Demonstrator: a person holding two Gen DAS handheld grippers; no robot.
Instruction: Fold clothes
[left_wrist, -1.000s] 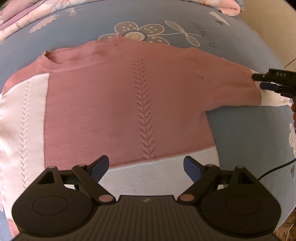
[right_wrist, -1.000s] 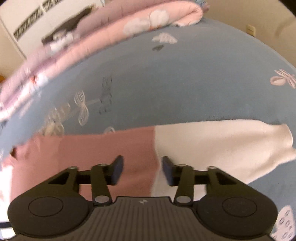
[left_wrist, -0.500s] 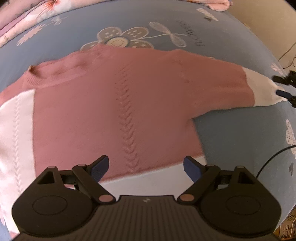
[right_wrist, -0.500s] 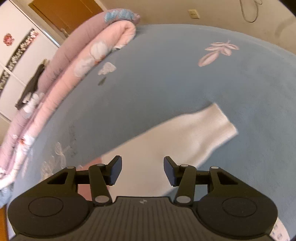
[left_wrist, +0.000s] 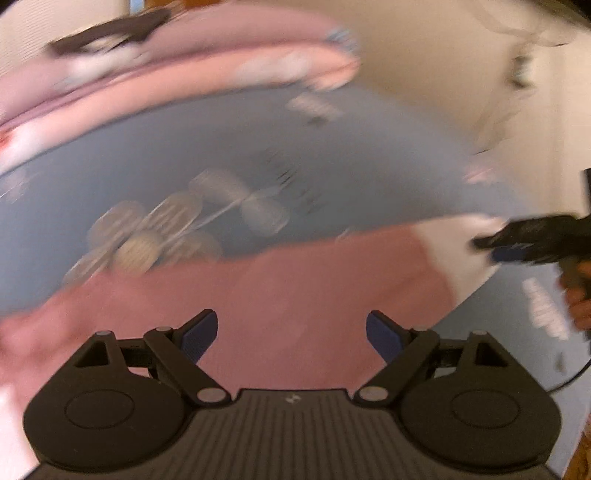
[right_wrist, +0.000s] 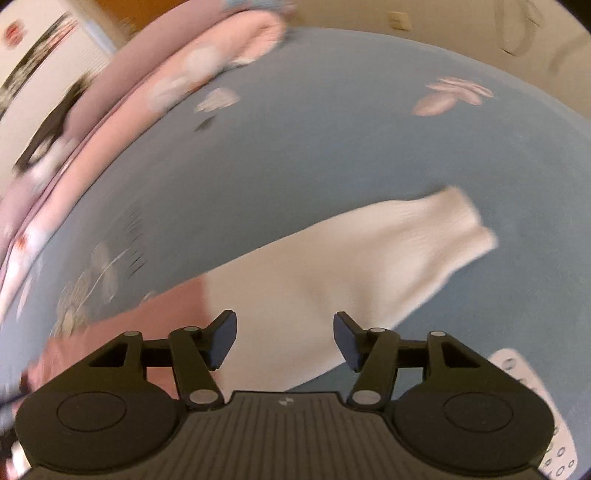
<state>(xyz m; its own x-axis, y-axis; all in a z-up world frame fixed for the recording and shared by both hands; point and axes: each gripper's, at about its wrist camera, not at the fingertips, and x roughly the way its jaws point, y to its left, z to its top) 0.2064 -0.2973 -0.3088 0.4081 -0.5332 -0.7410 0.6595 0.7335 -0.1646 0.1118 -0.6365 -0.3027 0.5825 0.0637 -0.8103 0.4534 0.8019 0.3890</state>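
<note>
- One sweater (left_wrist: 303, 295) lies spread flat on the bed (left_wrist: 184, 155); it is pink with a white sleeve end (right_wrist: 369, 266).
- One blue sheet (right_wrist: 332, 129) with printed flowers and a dragonfly covers the bed; a folded pink quilt (right_wrist: 177, 66) lies along its far edge.
- Two grippers show. In the left wrist view, which is blurred by motion, the left gripper (left_wrist: 291, 336) hangs tilted down over the pink body of the sweater. Its jaws stand spread wide, with nothing between the pads.
- In the same view the right gripper (left_wrist: 491, 247) reaches in from the right edge, its tips over the white sleeve end. A hand (left_wrist: 576, 291) grips its handle; a dark cable (left_wrist: 576, 373) trails below it.
- In its own view the right gripper (right_wrist: 284, 338) points down over the sleeve, near where pink meets white. Its jaws have just been opening and stand partly apart. The white knit shows in the gap, but the pads do not press on it.
- The sleeve runs from the lower left up to the right, and its cuff (right_wrist: 469, 221) rests flat on the sheet, away from the gripper.
- No container shows in either view.
- Behind the bed are a cream wall (right_wrist: 461, 26) and, at far left, a white cabinet front (right_wrist: 44, 55), too blurred to read further.
</note>
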